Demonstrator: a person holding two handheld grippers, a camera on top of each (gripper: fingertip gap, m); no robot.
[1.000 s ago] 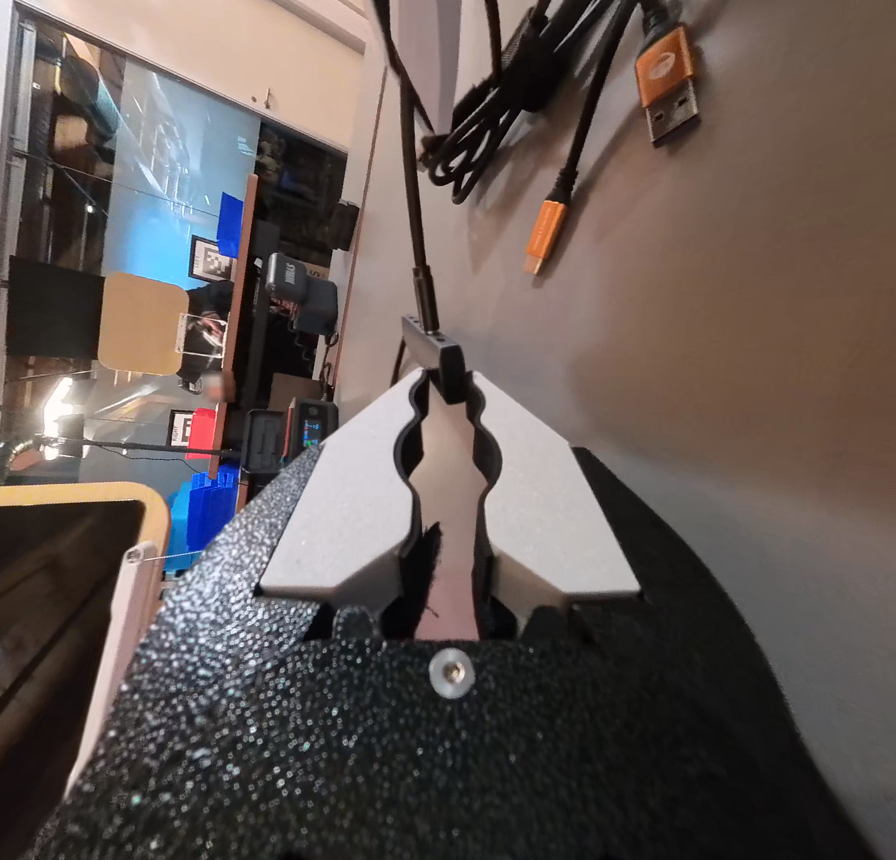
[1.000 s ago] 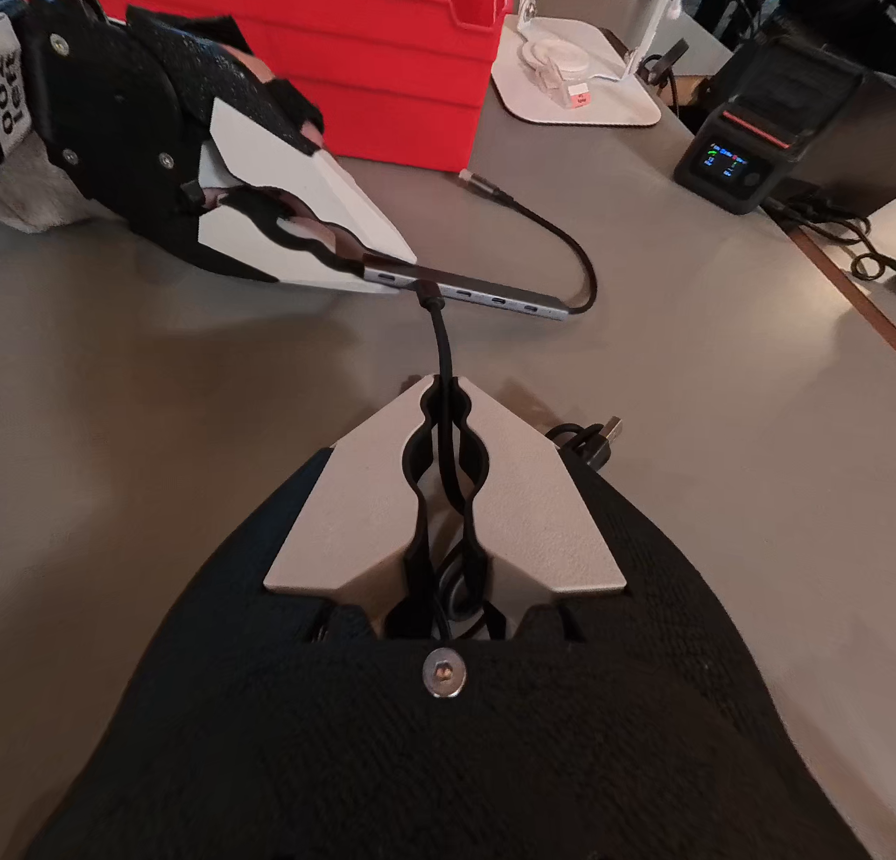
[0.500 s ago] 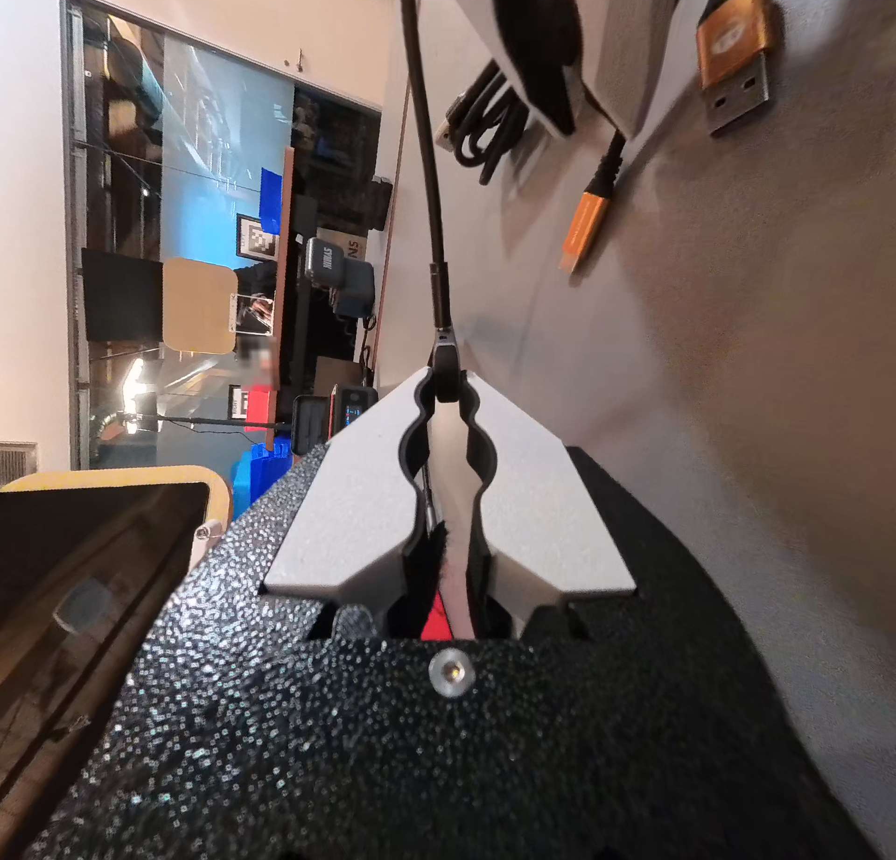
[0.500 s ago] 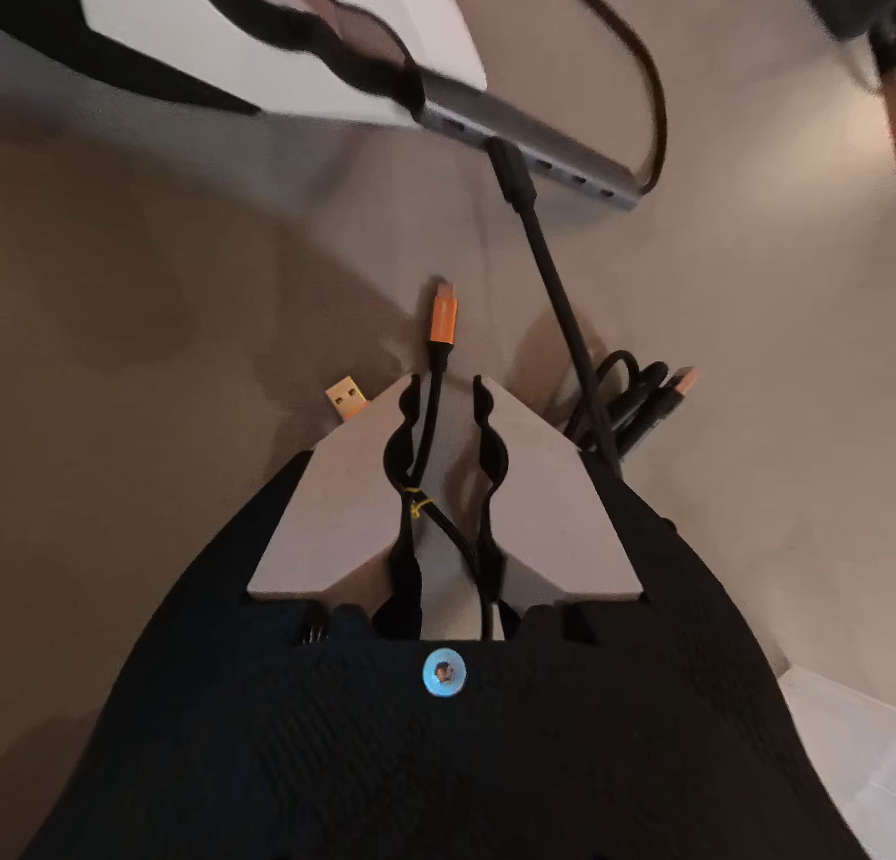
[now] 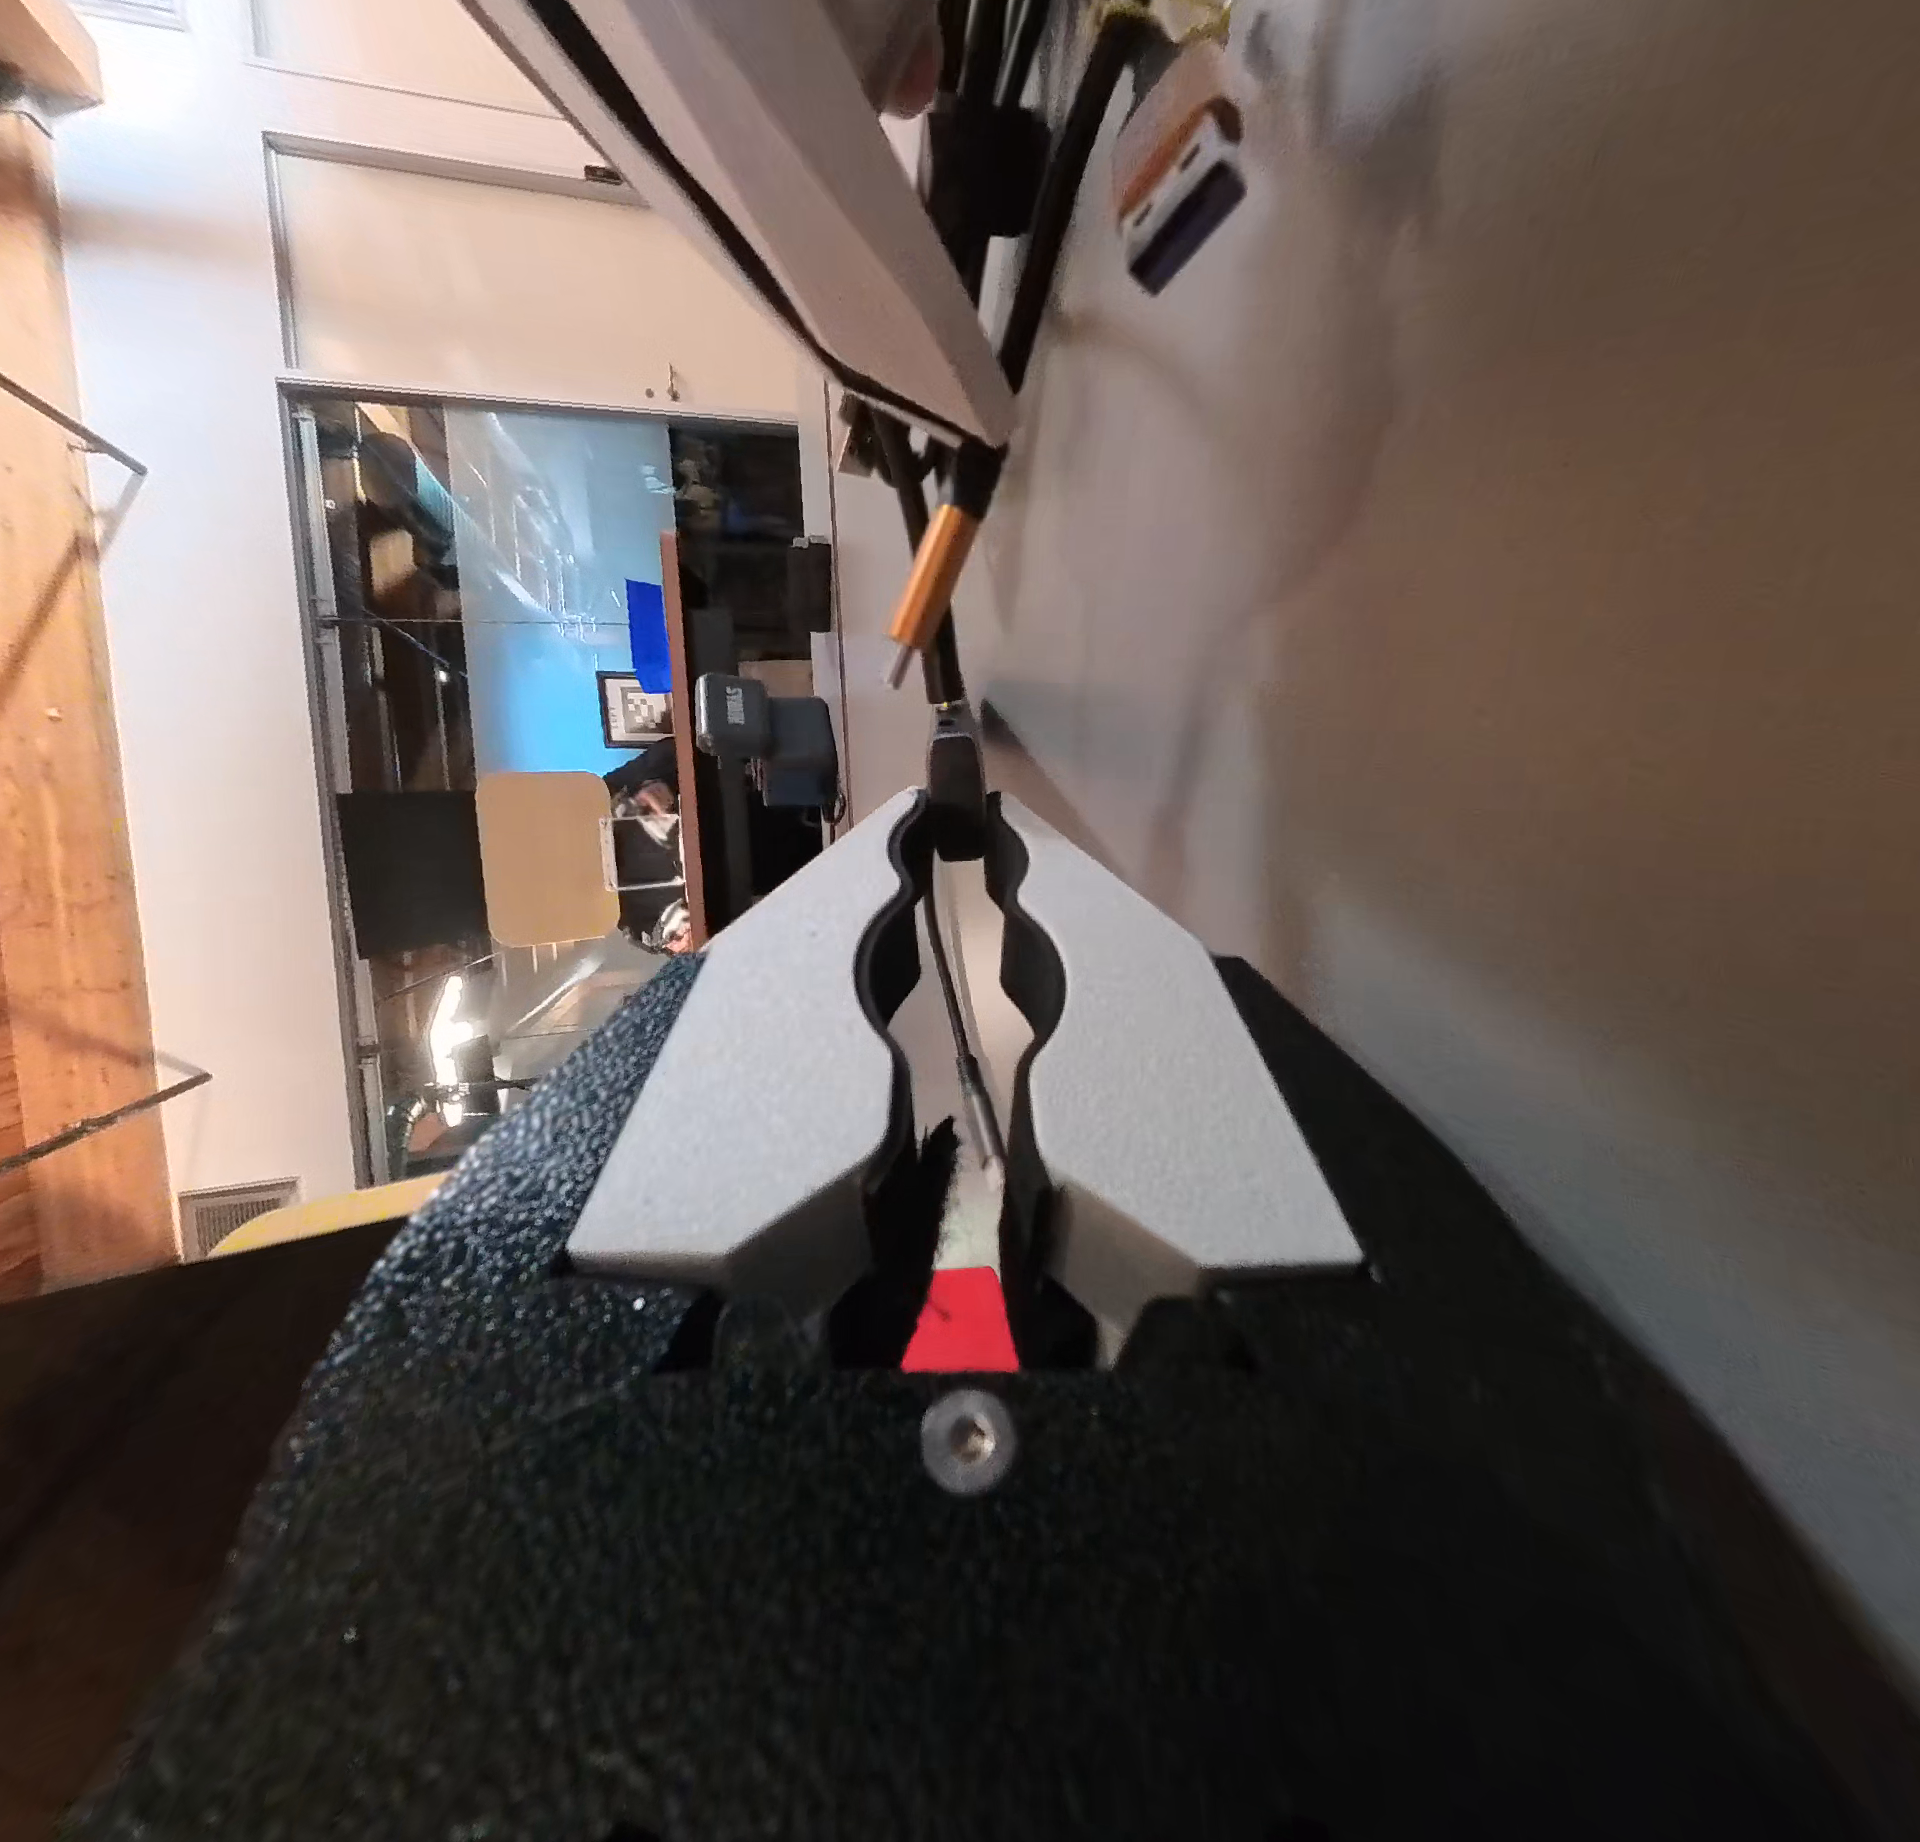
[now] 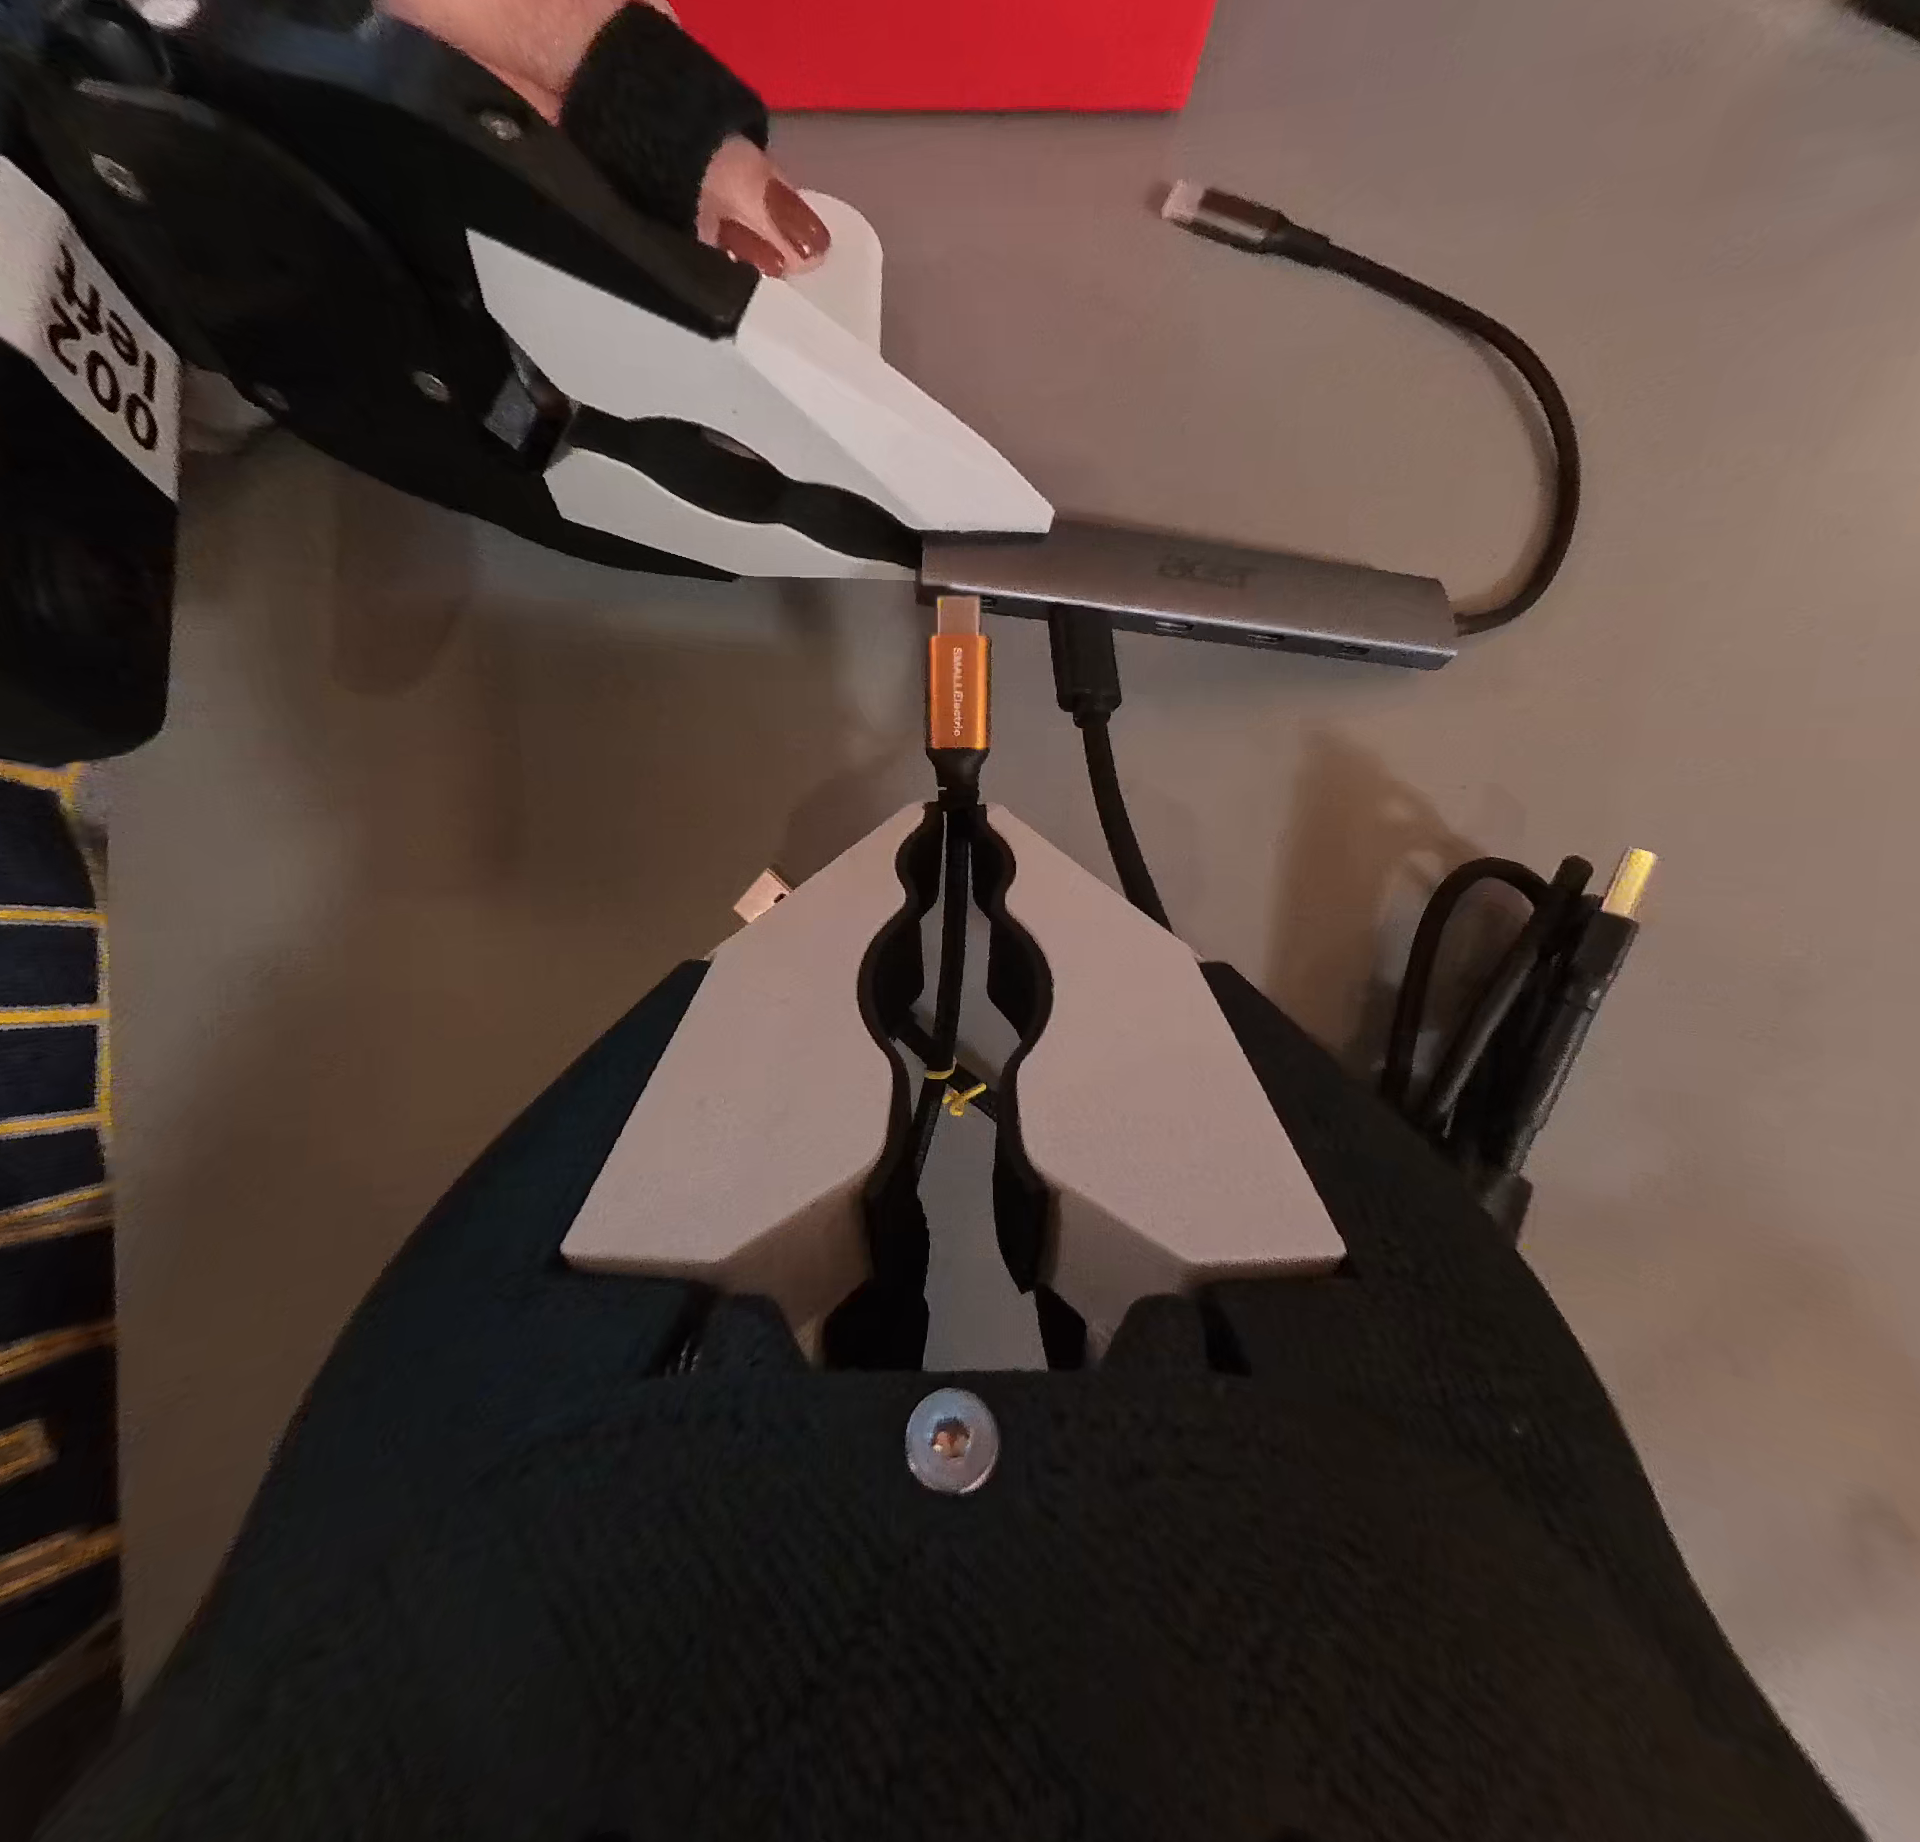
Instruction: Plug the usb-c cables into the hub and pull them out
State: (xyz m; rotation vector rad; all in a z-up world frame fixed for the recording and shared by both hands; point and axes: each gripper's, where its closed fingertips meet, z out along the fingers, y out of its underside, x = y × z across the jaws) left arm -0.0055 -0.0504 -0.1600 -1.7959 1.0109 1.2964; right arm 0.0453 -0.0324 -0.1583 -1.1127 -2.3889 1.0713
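Note:
In the right wrist view my right gripper [image 6: 961, 810] is shut on the orange cable just behind its orange USB-C plug [image 6: 956, 686]. The plug's metal tip meets the end port of the grey hub [image 6: 1195, 587]. A black USB-C cable [image 6: 1086, 670] sits plugged into the port beside it. My left gripper [image 6: 914, 551] is shut on the hub's left end, holding it at the table. In the left wrist view my left gripper [image 5: 956, 805] grips the hub [image 5: 956, 784] end-on, with the orange plug [image 5: 930, 587] just above it.
The hub's own lead ends in a loose plug [image 6: 1216, 208] on the grey table [image 6: 1558, 338]. A coiled black cable bundle with a USB-A plug [image 6: 1507, 982] lies at right. A red bin [image 6: 935, 16] stands behind. The orange cable's USB-A end [image 6: 764, 899] lies beside my right gripper. Some 6 centimeters of space lies between my two pairs of fingers.
My right gripper let go of the plugged-in black cable, closed on the orange cable and brought its plug up to the hub's end port. My left gripper kept hold of the hub.

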